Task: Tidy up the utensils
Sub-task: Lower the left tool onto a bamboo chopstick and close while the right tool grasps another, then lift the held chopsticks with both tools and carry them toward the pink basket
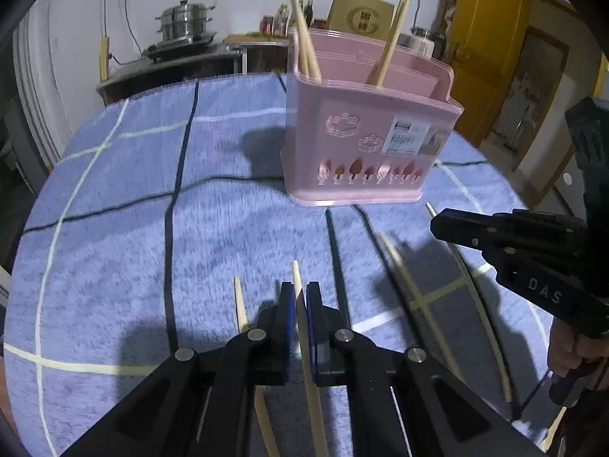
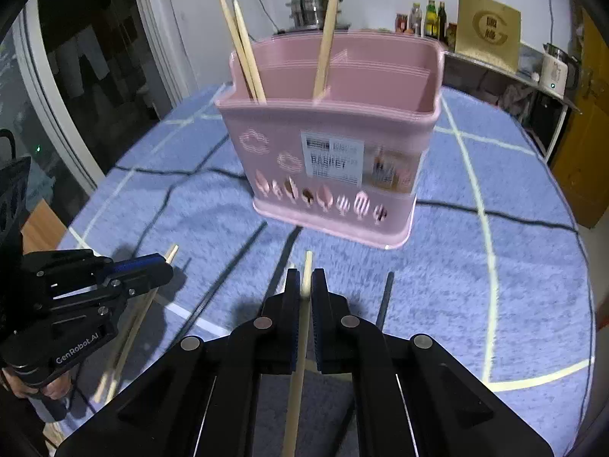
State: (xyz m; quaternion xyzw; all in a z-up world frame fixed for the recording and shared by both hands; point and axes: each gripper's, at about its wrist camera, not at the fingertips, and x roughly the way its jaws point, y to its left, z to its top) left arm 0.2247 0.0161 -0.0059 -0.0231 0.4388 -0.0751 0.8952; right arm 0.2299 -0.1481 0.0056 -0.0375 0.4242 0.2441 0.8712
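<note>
Each tool, left (image 1: 299, 301) and right (image 2: 304, 285), pinches one chopstick (image 1: 304, 327). The thin sticks could pivot or slip, likely missing the basket (image 1: 365, 141).

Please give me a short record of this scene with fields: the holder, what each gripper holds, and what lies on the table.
holder: pink utensil basket, upright on blue checked tablecloth
in holder: wooden chopsticks, leaning
left gripper: shut on one wooden chopstick
right gripper: shut on another wooden chopstick
on cloth: loose wooden chopsticks and black chopsticks
</note>
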